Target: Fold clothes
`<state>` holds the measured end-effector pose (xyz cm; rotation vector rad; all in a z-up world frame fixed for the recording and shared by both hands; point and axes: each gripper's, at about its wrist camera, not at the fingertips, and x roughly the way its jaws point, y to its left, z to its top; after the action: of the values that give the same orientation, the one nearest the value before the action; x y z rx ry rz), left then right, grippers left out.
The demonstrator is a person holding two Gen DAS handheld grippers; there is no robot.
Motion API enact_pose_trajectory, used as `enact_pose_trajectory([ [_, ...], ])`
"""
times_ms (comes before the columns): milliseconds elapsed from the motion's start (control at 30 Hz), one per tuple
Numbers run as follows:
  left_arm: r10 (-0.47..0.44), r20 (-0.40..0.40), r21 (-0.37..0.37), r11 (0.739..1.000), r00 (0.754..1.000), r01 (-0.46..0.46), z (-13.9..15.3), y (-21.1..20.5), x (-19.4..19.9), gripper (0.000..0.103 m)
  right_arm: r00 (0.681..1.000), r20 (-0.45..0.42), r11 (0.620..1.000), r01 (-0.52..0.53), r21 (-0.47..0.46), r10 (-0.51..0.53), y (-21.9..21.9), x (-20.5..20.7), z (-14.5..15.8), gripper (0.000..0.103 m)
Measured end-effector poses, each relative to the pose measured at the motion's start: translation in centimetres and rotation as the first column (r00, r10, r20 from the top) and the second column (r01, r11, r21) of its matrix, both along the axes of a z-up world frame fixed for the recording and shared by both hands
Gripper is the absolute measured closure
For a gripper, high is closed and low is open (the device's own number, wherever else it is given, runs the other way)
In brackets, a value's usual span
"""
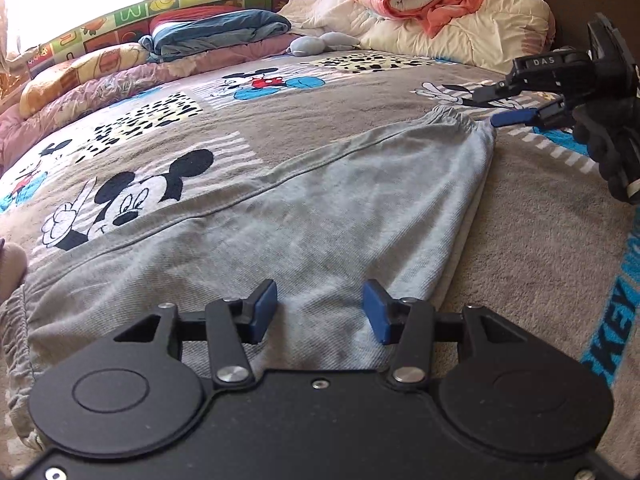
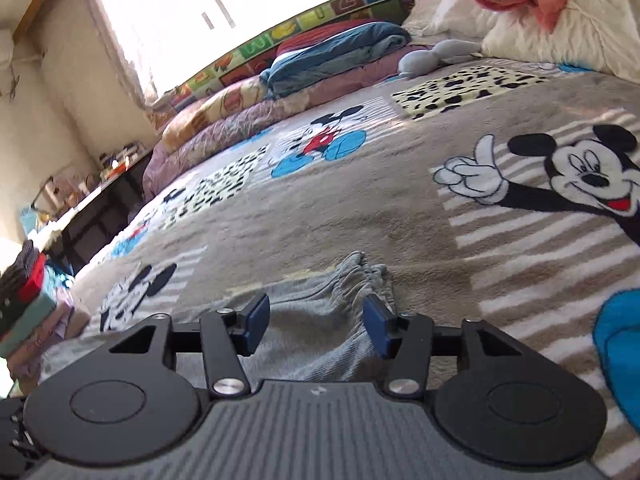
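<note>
Left wrist view: my left gripper (image 1: 319, 311) hangs low over the grey trousers (image 1: 280, 216), blue fingers (image 1: 264, 308) spread apart with nothing between them but cloth underneath.
Garment, left view: the trousers lie flat on the bed (image 1: 540, 248), on the Mickey blanket (image 1: 320, 92), folded leg on leg. The long axis runs from the wide end near me, toward the bed's near edge, out to the elastic cuff (image 1: 460, 118) far and to the right.
Right gripper, left view: my right gripper (image 1: 496, 110) sits at that cuff, its blue tip just beside the gathered hem. From here it reads as parted, and I cannot tell whether it touches the fabric.
Right wrist view: the fingers (image 2: 256, 320) stand apart, with the cuff (image 2: 360, 276) lying straight ahead between them, bunched and a little rucked. Nothing is pinched.
Garment, right view: grey cloth runs back under the gripper (image 2: 316, 324) toward me, and bare blanket (image 2: 400, 208) lies beyond the cuff.
Deciding relation: the cuff end is nearest my right hand and the wide end nearest my left, so I judge the fold goes along the long axis, with the cuff brought toward the wide end.
Risk: the doubled layers may slide apart if only the top one is caught.
</note>
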<state>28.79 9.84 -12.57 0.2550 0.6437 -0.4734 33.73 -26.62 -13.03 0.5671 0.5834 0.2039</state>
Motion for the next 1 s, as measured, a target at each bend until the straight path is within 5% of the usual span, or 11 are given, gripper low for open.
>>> enact_pose_trajectory([
  [267, 0.03, -0.003, -0.026, 0.999, 1.0, -0.03, 0.4, 0.7, -0.5, 0.052, 0.971, -0.225, 0.912, 0.163, 0.377, -0.081, -1.0, -2.5, -4.3, 0.042],
  [700, 0.031, -0.023, -0.05, 0.998, 0.999, -0.032, -0.1, 1.4, -0.5, 0.052, 0.977, -0.15, 0.865, 0.207, 0.456, -0.154, -0.8, 0.3, -6.6, 0.049],
  [1000, 0.031, -0.035, -0.062, 0.998, 0.999, -0.033, -0.3, 1.6, -0.2, 0.051, 0.968, -0.131, 0.862, 0.252, 0.441, -0.216, -1.2, 0.9, -7.7, 0.08],
])
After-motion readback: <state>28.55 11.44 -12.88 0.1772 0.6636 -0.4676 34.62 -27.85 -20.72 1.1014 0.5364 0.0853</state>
